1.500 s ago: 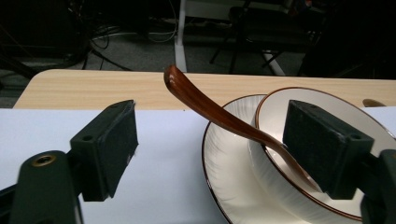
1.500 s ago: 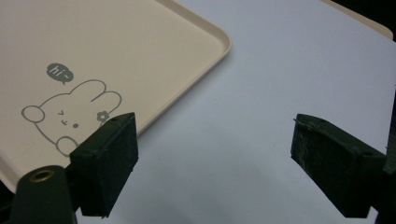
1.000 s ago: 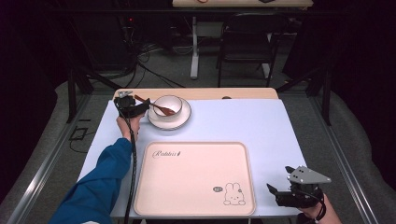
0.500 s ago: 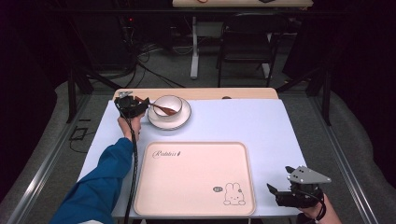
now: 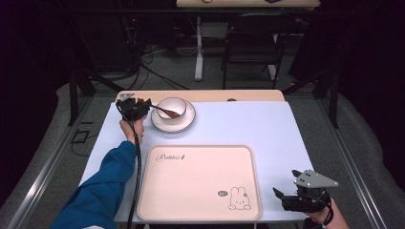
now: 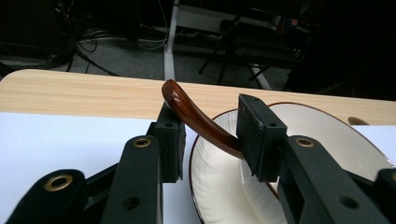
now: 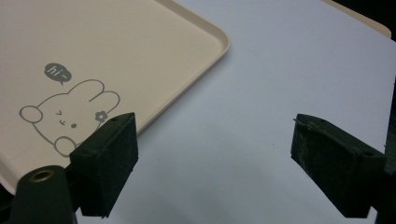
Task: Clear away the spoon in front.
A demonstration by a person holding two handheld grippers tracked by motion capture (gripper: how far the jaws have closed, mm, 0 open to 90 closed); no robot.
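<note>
The left gripper (image 6: 208, 135) has just been closing; the brown spoon (image 6: 198, 119) handle runs between its jaws, touching the left pad, while the right pad hides where the handle meets it, so a firm grip cannot be told. The spoon's head sits in the white bowl (image 5: 173, 108) on its saucer (image 5: 187, 123), at 11 o'clock on the table (image 5: 286, 133). The right gripper (image 7: 215, 158), jaws wide and empty, hovers at 5 o'clock beside the bunny-print tray (image 7: 140, 42), which is cut off at the frame edge.
</note>
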